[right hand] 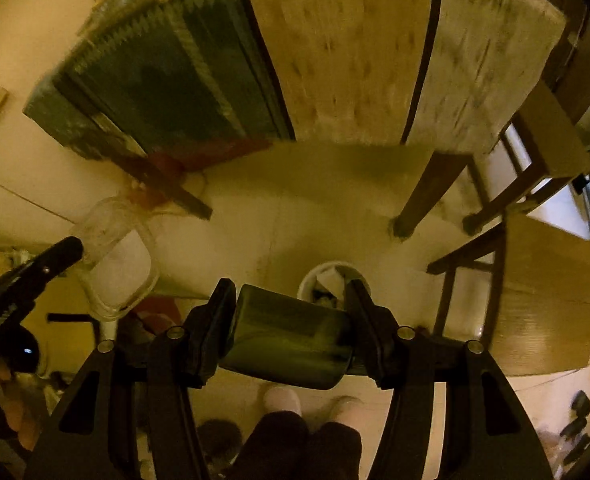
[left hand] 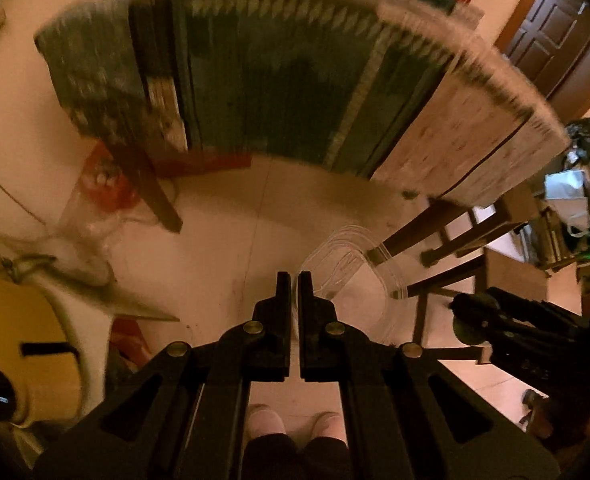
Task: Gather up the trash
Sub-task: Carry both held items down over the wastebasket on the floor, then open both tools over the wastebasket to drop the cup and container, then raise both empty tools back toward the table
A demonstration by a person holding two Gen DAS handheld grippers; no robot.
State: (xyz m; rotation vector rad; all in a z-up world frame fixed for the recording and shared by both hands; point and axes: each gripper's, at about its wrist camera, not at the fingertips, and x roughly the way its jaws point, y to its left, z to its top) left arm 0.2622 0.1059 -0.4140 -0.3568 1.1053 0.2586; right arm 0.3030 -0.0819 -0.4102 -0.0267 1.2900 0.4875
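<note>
My left gripper [left hand: 294,280] is shut on the rim of a clear plastic container [left hand: 351,276] and holds it in the air above the floor; the container also shows in the right wrist view [right hand: 113,260] beside the left gripper's arm [right hand: 27,276]. My right gripper [right hand: 291,292] is shut on a dark green can [right hand: 287,340], held sideways between the fingers. Just beyond the can a white trash bin [right hand: 327,276] stands on the floor with scraps inside it.
A table with a green and cream cloth [left hand: 295,80] fills the upper part of both views, its wooden legs [right hand: 427,196] on the tiled floor. Wooden stools [right hand: 547,292] stand at the right. A red plastic bag [left hand: 107,184] lies by the left leg. The person's feet [left hand: 291,420] are below.
</note>
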